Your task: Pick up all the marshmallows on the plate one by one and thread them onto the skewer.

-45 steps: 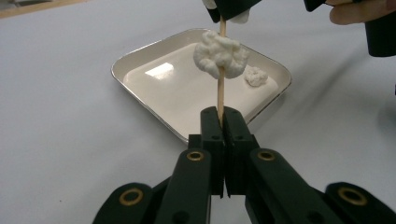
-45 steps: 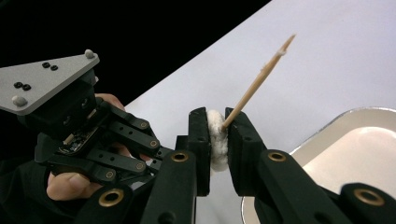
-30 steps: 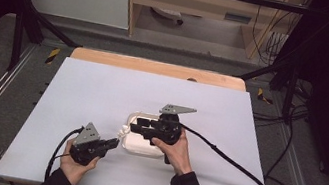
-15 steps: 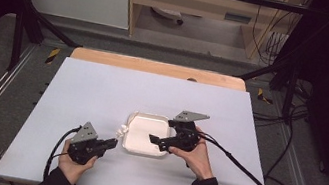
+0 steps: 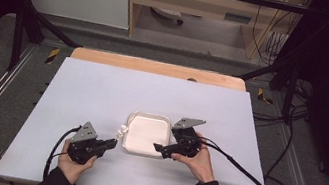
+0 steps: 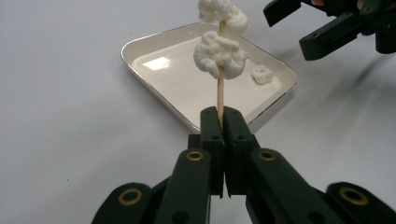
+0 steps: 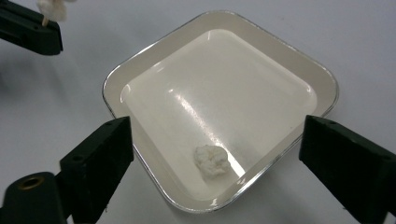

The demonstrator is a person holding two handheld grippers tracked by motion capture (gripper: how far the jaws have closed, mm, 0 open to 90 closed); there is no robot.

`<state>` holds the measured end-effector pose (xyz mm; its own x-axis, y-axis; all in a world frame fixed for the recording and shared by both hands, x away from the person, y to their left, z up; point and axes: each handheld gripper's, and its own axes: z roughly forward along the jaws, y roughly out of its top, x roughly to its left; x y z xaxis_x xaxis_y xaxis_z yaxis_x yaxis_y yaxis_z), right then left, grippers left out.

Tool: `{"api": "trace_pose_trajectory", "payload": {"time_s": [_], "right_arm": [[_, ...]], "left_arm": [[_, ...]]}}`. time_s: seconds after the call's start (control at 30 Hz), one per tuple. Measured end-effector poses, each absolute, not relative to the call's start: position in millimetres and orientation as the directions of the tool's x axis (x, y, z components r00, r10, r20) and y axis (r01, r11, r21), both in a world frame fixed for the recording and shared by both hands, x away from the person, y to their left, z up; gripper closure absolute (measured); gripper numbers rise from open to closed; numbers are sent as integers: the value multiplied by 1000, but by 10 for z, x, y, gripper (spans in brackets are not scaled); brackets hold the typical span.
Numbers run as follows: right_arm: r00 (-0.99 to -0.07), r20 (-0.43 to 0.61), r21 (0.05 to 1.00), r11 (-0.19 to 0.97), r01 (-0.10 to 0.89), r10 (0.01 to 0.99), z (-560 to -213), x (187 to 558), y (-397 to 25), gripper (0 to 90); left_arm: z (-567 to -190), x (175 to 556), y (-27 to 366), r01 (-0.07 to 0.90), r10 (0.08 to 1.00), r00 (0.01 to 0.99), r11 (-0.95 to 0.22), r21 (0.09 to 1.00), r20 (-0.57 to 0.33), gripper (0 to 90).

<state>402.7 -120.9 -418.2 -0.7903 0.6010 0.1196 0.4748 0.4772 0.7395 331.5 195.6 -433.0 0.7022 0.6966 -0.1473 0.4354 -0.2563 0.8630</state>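
Observation:
My left gripper (image 6: 223, 119) is shut on the bottom of a thin wooden skewer (image 6: 219, 91) that stands upright with two white fluffy lumps (image 6: 219, 55) threaded on it. In the high view the left gripper (image 5: 111, 143) holds the skewer (image 5: 121, 130) just off the left edge of a square white plate (image 5: 147, 120). A third small white lump (image 7: 211, 161) lies loose on the plate (image 7: 219, 79). My right gripper (image 7: 217, 135) is open, its jaws spread wide over the plate's near rim, nothing between them. From above, the right gripper (image 5: 159, 148) is at the plate's front right corner.
The plate sits in the middle of a white tabletop (image 5: 101, 92) with a wooden strip (image 5: 156, 67) along its far edge. Black cables (image 5: 241, 166) trail from both grippers toward the person. A dark frame and floor surround the table.
My right gripper has drawn back from over the plate, moving right and toward the person. The left gripper with the skewer has barely shifted.

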Motion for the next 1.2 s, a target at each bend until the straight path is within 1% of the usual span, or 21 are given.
{"api": "trace_pose_trajectory", "payload": {"time_s": [0.07, 0.17, 0.27, 0.37, 0.6, 0.67, 0.87, 1.2], "right_arm": [[-792, 114, 726, 494, 478, 600, -4225, 4022, -1197, 205], [-796, 103, 714, 513, 476, 596, -4290, 4022, -1179, 317], [-799, 104, 706, 522, 479, 592, -4348, 4032, -1150, 397], [-796, 101, 711, 516, 478, 597, -4383, 4042, -1134, 450], [-805, 84, 710, 532, 462, 587, -4455, 4051, -1100, 545], [-807, 81, 709, 535, 460, 585, -4471, 4054, -1092, 560], [-813, 54, 703, 555, 443, 580, -4473, 4050, -1098, 651], [-817, 44, 705, 561, 434, 576, -4475, 4032, -1096, 725]], "left_arm": [[-4329, 3316, 1958, 435, 696, 703, -256, 863, -148, 883], [-4326, 3315, 1961, 435, 696, 703, -257, 863, -147, 883], [-4323, 3316, 1963, 435, 694, 704, -255, 863, -150, 883], [-4330, 3316, 1959, 438, 694, 704, -256, 862, -151, 883], [-4323, 3314, 1961, 435, 693, 705, -257, 863, -149, 883], [-4318, 3314, 1962, 434, 693, 706, -257, 864, -148, 883], [-4316, 3312, 1965, 432, 694, 704, -255, 865, -147, 883], [-4314, 3309, 1959, 431, 693, 706, -258, 865, -145, 883]]}}
